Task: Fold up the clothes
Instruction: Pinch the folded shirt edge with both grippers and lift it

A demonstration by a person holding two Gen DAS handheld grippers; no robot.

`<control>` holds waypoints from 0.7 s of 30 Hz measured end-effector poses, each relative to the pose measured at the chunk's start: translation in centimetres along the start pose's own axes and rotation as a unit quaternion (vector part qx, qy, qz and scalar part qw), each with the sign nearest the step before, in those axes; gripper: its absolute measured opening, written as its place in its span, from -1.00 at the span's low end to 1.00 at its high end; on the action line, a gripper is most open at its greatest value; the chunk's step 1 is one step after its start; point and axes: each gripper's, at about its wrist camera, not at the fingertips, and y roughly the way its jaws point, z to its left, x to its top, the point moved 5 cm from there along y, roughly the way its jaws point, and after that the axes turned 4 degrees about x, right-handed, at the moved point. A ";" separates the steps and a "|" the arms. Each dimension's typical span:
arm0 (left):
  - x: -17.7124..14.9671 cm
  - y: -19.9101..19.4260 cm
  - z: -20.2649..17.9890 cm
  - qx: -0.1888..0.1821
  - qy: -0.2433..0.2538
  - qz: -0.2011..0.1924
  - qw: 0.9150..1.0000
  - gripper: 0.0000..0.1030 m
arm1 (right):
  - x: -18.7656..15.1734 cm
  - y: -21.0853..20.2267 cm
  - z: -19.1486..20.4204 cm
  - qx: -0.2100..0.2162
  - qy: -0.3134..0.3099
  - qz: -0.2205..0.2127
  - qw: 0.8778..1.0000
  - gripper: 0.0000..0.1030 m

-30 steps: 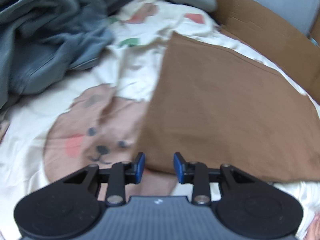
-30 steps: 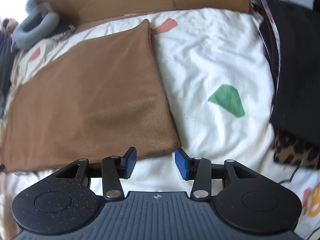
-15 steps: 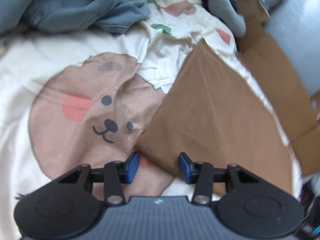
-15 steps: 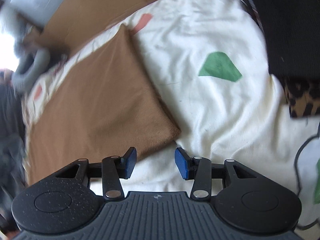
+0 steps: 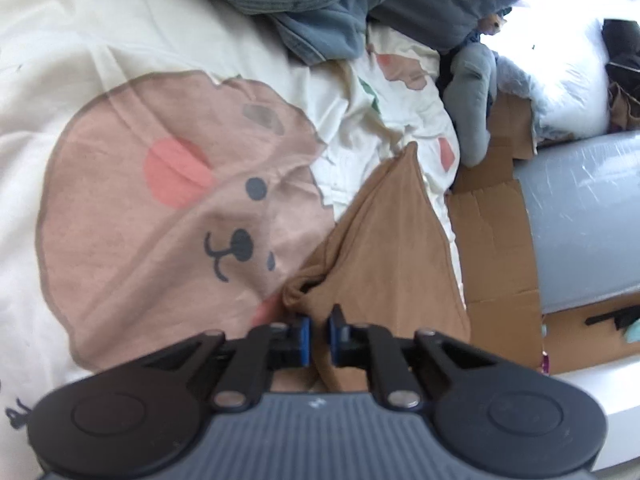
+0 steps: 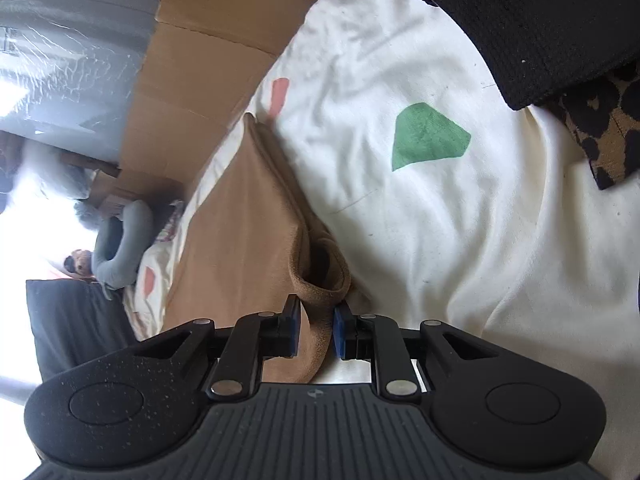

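Softly napped and tan, the brown garment lies folded flat on a cream bedsheet printed with a big pink bear face and small green and coral patches. It runs along the sheet's far edge, beside flattened corrugated cardboard. The left gripper has just been closing, and its blue pads now pinch one near corner of the cloth, which bunches into a small open fold just ahead of them. The right gripper has likewise just been closing; its jaws stand narrow, clamped on the other near corner, whose thick fuzzy hem curls into a loop in front. A heap of rumpled grey-blue clothes sits at the sheet's far side, and a ribbed black knit overlies a leopard-print piece at the right edge.
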 end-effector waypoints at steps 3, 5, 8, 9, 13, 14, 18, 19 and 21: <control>0.0 0.1 0.1 0.000 -0.005 0.003 1.000 -0.64 | -0.4 0.7 0.1 -0.008 -0.013 0.017 1.000 -0.32; 0.0 0.4 0.1 -0.002 -0.008 0.003 1.000 -0.46 | -0.7 1.3 0.0 -0.016 -0.018 0.020 1.000 -0.29; 0.0 1.0 0.0 -0.011 -0.009 0.007 1.000 -0.36 | -0.5 1.8 -0.2 -0.016 -0.010 0.009 1.000 -0.25; 0.0 1.2 0.0 -0.014 -0.009 0.009 1.000 -0.36 | -0.4 1.8 -0.3 -0.014 -0.007 0.003 1.000 -0.25; 0.6 1.7 0.1 -0.021 -0.017 0.012 1.000 -0.46 | 0.0 1.8 -0.5 -0.017 -0.002 -0.020 1.000 -0.29; 0.7 1.7 0.1 -0.021 -0.018 0.013 1.000 -0.48 | 0.1 1.7 -0.5 -0.017 -0.004 -0.024 1.000 -0.29; 0.2 1.4 0.0 -0.016 0.011 0.025 0.999 -0.54 | 0.3 1.3 -0.4 -0.012 -0.011 -0.026 1.000 -0.28; 0.1 1.4 0.1 -0.017 0.013 0.026 0.999 -0.57 | 0.2 1.3 -0.5 -0.012 -0.016 -0.023 1.000 -0.28; 0.1 1.4 0.3 -0.018 0.014 0.027 0.999 -0.61 | 0.1 1.5 -0.4 -0.015 -0.030 -0.016 0.999 -0.29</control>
